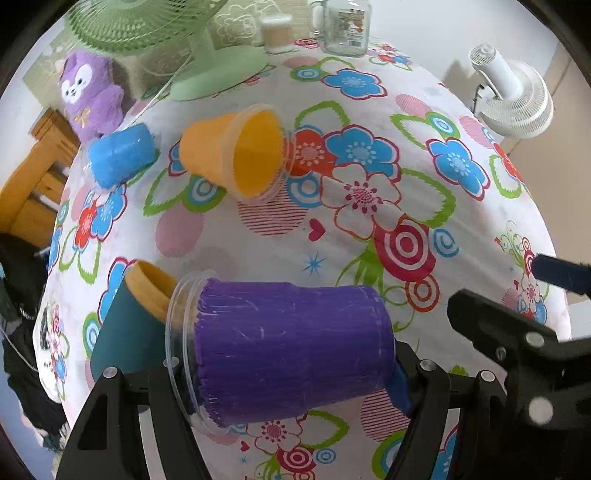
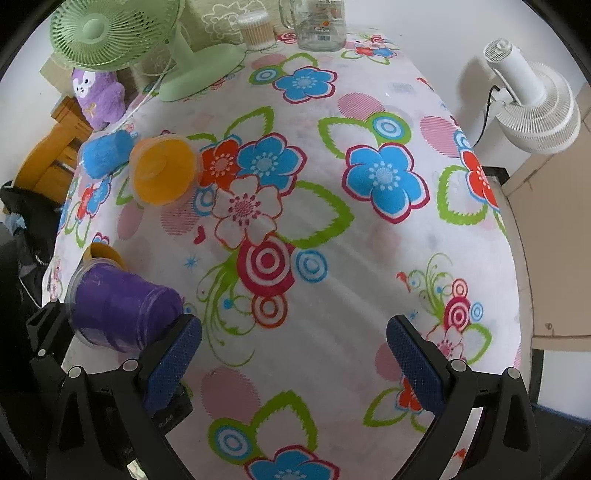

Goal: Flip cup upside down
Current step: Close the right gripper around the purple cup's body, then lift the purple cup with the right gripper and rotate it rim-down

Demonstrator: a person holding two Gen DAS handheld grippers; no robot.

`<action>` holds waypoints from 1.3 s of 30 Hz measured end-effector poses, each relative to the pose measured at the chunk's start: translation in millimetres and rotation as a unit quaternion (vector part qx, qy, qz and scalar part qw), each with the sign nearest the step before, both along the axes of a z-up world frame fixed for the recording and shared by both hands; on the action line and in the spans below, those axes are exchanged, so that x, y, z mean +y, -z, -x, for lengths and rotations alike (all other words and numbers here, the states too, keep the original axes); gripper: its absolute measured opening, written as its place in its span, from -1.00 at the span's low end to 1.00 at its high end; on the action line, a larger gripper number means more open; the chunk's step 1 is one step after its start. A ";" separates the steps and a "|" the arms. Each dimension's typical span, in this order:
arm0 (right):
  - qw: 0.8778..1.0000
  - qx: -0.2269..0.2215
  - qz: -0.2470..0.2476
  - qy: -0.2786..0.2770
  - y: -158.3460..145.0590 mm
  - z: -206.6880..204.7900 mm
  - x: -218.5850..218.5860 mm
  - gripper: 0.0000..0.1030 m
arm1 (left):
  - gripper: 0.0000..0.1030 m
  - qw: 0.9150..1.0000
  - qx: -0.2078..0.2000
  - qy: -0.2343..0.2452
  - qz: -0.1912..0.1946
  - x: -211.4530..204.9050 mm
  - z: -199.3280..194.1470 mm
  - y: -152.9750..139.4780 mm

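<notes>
The purple cup [image 1: 291, 350] covers the left tool's [image 1: 295, 384] own pads, so the grip itself can't be read. A teal cup [image 1: 125, 332] sits half behind it. Up top, the jar [image 2: 320, 24] and green fan [image 1: 136, 22] are cropped; the jar's label is perhaps too blurred to read.

A table [image 2: 369, 258] covered by a white cloth printed with bright blue, red and green flowers fills both views. At its far edge stand a pale green desk fan [image 2: 122, 40], a purple plush toy [image 2: 98, 96] and a clear glass jar [image 2: 321, 26]. Beyond the right edge, a white floor fan [image 2: 532, 107] stands against a plain white wall. Orange wooden furniture [image 2: 51, 155] sits at the left.
</notes>
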State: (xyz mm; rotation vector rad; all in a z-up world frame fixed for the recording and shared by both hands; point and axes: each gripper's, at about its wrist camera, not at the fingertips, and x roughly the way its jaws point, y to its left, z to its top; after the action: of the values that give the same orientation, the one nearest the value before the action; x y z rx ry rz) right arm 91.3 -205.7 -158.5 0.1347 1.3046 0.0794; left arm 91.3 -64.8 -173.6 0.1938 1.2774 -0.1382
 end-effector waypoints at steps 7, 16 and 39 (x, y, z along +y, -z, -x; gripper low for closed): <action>0.999 -0.001 0.011 -0.043 -2.9 -3.9 11.1 0.97 | 0.48 0.997 0.016 -0.078 0.023 14.1 6.4 2.6; 0.990 -0.011 0.015 -0.141 -0.1 -7.9 23.3 0.97 | 0.49 1.000 -0.011 -0.002 0.015 -1.8 20.6 -4.0; 0.993 -0.051 0.013 -0.108 4.1 41.8 22.2 0.96 | 0.93 0.965 0.004 0.263 -0.009 -18.7 48.9 6.3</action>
State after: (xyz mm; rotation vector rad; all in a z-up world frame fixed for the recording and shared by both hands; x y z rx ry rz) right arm 49.5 -183.5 -162.5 -0.0336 1.2136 0.2511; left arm 42.4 -83.5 -179.9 0.5489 1.2118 -0.5833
